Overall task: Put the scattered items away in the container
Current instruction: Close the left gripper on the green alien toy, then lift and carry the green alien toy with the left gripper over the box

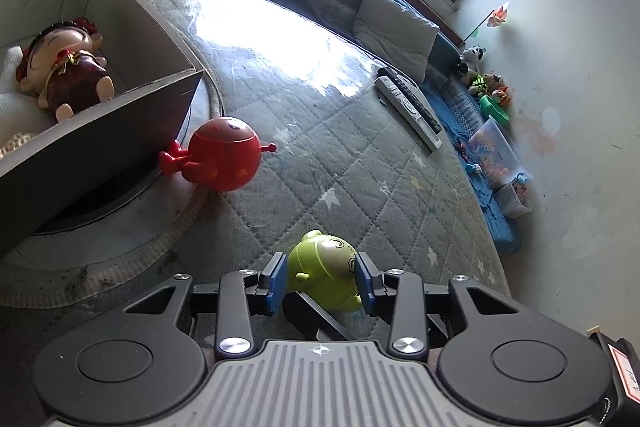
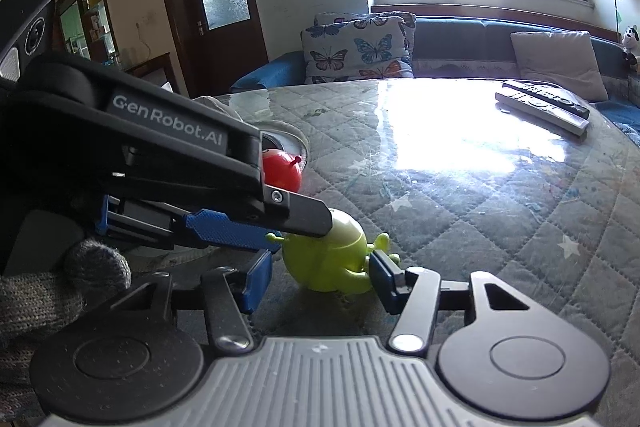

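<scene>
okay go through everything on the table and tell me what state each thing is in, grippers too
green toy: lying on the table, between both grippers' fingers
left gripper: closed on the green toy
right gripper: open, straddling it
red toy: on its side beside the box
box: open-topped
doll: lying inside

A round table (image 1: 320,155) under a quilted grey star-print cover carries a cardboard box (image 1: 100,131) at far left, a red toy (image 1: 222,155) beside it, a green toy (image 1: 324,271) nearer, and two remotes (image 1: 408,107) far right.
</scene>
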Motion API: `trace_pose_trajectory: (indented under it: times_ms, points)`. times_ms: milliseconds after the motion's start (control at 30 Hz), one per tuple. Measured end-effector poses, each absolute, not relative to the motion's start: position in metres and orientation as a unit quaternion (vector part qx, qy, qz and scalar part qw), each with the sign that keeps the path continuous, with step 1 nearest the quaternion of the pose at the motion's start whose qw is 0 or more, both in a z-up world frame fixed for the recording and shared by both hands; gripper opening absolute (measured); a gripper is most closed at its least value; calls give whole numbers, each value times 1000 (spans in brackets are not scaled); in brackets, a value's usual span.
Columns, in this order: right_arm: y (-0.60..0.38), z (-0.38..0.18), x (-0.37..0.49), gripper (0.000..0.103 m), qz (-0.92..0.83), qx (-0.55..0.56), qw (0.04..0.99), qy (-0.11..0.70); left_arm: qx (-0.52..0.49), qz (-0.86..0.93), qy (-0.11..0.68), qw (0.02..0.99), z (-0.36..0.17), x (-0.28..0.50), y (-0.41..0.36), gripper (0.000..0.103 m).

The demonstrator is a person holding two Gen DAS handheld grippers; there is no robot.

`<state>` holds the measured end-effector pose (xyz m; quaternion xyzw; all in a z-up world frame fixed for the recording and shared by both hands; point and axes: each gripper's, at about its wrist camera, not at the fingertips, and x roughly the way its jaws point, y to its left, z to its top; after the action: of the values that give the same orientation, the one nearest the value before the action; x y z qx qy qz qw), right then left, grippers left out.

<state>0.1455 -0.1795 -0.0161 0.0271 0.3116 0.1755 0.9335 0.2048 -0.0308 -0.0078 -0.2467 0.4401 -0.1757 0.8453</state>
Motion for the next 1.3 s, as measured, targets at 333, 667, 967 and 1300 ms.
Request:
trace_pose_trajectory:
  times_ms: [333, 667, 967, 1300]
  points:
    - [-171, -15, 151, 55, 169, 6, 936, 309, -261, -179, 448, 836, -11, 212, -25, 41]
    - [-163, -14, 156, 55, 181, -32, 933, 309, -255, -185, 452, 835, -9, 218, -22, 41]
    - [-160, -16, 159, 53, 179, -41, 933, 311, -269, -187, 453, 829, -11, 223, -18, 41]
    - [-159, -17, 163, 49, 170, -38, 934, 313, -291, -182, 455, 822, -15, 223, -14, 44]
